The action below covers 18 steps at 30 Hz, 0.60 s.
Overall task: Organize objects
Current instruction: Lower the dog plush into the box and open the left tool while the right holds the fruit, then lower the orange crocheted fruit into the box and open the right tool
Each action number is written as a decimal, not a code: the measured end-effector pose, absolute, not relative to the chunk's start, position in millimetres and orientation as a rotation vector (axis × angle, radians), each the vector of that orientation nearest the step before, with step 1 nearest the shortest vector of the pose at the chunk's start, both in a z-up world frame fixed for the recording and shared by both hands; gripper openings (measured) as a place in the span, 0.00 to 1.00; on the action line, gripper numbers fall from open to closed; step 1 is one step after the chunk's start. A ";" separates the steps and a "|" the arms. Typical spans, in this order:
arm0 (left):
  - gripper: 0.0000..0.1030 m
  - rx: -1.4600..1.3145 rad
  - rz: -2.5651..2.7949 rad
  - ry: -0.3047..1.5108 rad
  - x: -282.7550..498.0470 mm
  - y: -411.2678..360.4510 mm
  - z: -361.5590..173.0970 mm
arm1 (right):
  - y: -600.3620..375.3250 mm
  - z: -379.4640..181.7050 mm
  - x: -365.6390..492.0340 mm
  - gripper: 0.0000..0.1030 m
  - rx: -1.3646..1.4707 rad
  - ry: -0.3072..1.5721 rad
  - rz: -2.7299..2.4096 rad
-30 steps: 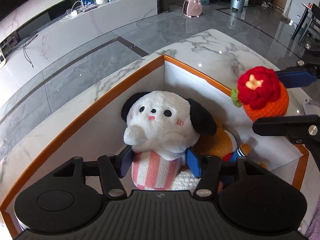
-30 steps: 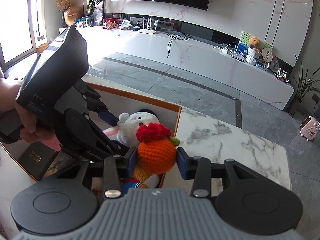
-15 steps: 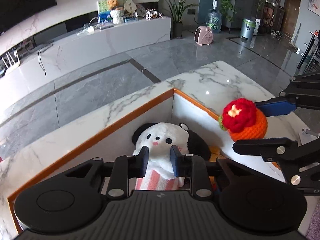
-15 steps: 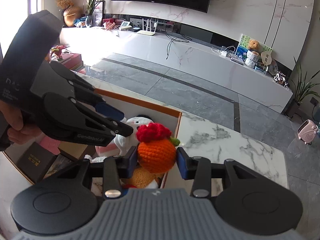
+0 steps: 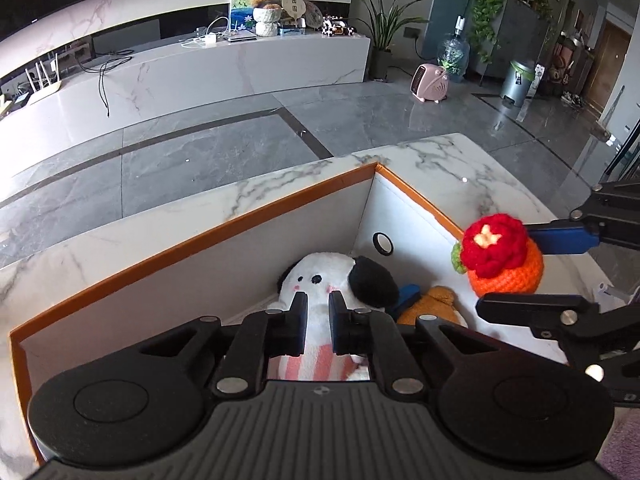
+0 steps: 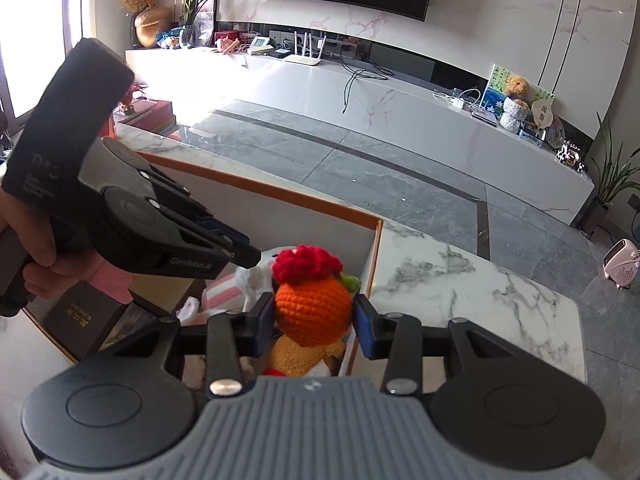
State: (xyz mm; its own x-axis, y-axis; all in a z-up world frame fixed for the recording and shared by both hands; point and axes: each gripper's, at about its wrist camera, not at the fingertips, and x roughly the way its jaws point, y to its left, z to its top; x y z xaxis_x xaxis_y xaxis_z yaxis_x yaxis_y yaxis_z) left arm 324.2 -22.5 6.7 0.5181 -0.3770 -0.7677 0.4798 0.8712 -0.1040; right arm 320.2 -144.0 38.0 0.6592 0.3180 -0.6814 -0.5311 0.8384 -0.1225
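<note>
A white plush dog (image 5: pixel 336 280) with black ears and a pink striped body lies in the orange-rimmed white box (image 5: pixel 224 232). My left gripper (image 5: pixel 318 312) is shut and empty, raised above the dog. My right gripper (image 6: pixel 314 316) is shut on an orange crocheted toy (image 6: pixel 314 308) with a red flower top, held over the box's right corner; the toy also shows in the left wrist view (image 5: pixel 504 264). A brown plush (image 5: pixel 432 308) lies in the box under the crocheted toy. The left gripper also shows in the right wrist view (image 6: pixel 240 254).
The box sits on a white marble table (image 6: pixel 460 280). Dark boxes (image 6: pixel 84 316) and a pink item (image 6: pixel 108 276) lie in the box's left part. Beyond the table are grey floor, a long white cabinet (image 5: pixel 200 76) and a pink heater (image 5: pixel 430 82).
My left gripper let go of the plush dog, shut, and rose up and back from the box. The dog stays in the box. My right gripper keeps holding the crocheted toy, barely moved.
</note>
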 end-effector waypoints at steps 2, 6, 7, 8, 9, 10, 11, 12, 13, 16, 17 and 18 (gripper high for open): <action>0.12 0.101 -0.513 0.931 313.7 -15.4 13.7 | -141.8 40.9 316.6 0.43 -0.334 0.693 0.495; 0.12 0.023 -0.542 1.064 295.4 -8.5 5.2 | -136.2 43.9 310.9 0.43 -0.340 0.690 0.503; 0.12 -0.002 -0.545 1.098 294.0 -7.6 -0.7 | -134.9 44.3 309.6 0.43 -0.340 0.691 0.506; 0.12 -0.020 -0.541 1.102 292.2 -6.7 -4.3 | -133.4 44.3 308.3 0.43 -0.340 0.694 0.508; 0.12 -0.037 -0.534 1.093 292.5 -5.9 -6.7 | -131.9 44.3 306.7 0.43 -0.341 0.696 0.510; 0.12 -0.061 -0.533 1.092 294.2 -4.9 -8.6 | -130.7 44.3 305.4 0.43 -0.341 0.700 0.510; 0.12 -0.105 -0.535 1.107 297.3 -3.0 -11.4 | -129.5 44.3 303.9 0.43 -0.342 0.704 0.511; 0.12 -0.134 -0.544 1.123 300.0 -2.8 -14.4 | -128.1 44.3 302.0 0.43 -0.343 0.710 0.514; 0.12 -0.158 -0.555 1.143 302.8 -3.7 -18.5 | -127.2 44.3 301.1 0.43 -0.343 0.717 0.516; 0.12 -0.158 -0.546 1.155 305.7 -3.4 -25.2 | -126.9 45.7 298.6 0.43 -0.333 0.733 0.522; 0.12 -0.170 -0.544 1.145 305.7 0.0 -23.8 | -126.9 46.5 298.0 0.43 -0.329 0.737 0.523; 0.12 -0.188 -0.539 1.138 305.9 4.3 -21.7 | -127.0 46.5 297.2 0.43 -0.323 0.743 0.527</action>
State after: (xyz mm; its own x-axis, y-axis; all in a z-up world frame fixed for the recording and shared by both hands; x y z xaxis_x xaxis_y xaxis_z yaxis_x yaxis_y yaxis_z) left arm 305.9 4.3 -21.7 0.3090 -0.4981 -0.8102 0.3113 0.8579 -0.4087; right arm 297.2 -127.0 46.5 0.6169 0.3376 -0.7109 -0.5592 0.8237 -0.0941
